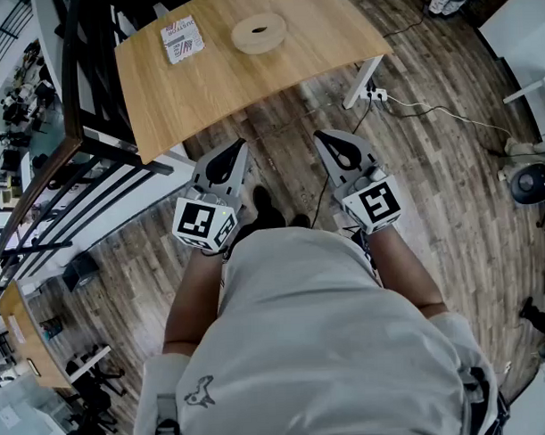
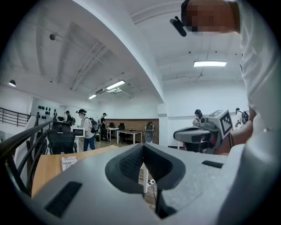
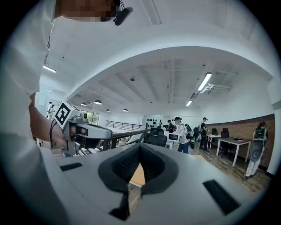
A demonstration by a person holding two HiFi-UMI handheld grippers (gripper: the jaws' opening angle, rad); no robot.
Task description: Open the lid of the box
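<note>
While you stand at the near edge of the wooden table, both claws hang over the floor short of it, well apart from everything on the tabletop.

Surface and room:
- The table has a light wood top and a white leg at its right near corner.
- The floor under and around the table is dark wood plank. A white power strip lies just beside that leg, with cables trailing away to the right.
- A black metal railing runs along the table's left side.
- Beyond the table the gripper views show an open office: white ceiling with strip lights, a brick back wall, desks, office chairs and several people standing.

Task's thing:
- The box sits flat on the table's far left part, with its printed white face up.
- A flat tan ring lies to its right, near it but not touching.
- The box's longer side seems to run from the table's far edge towards you, skewed a little to the table's edges. The difference between the sides is slight, so take that as uncertain.
- You cannot tell from here which side the lid opens on.

Claws:
- The left gripper has its jaws pressed together with nothing between the pads.
- The right gripper is the same: jaws pressed together and empty.
- Both point towards the table.
</note>
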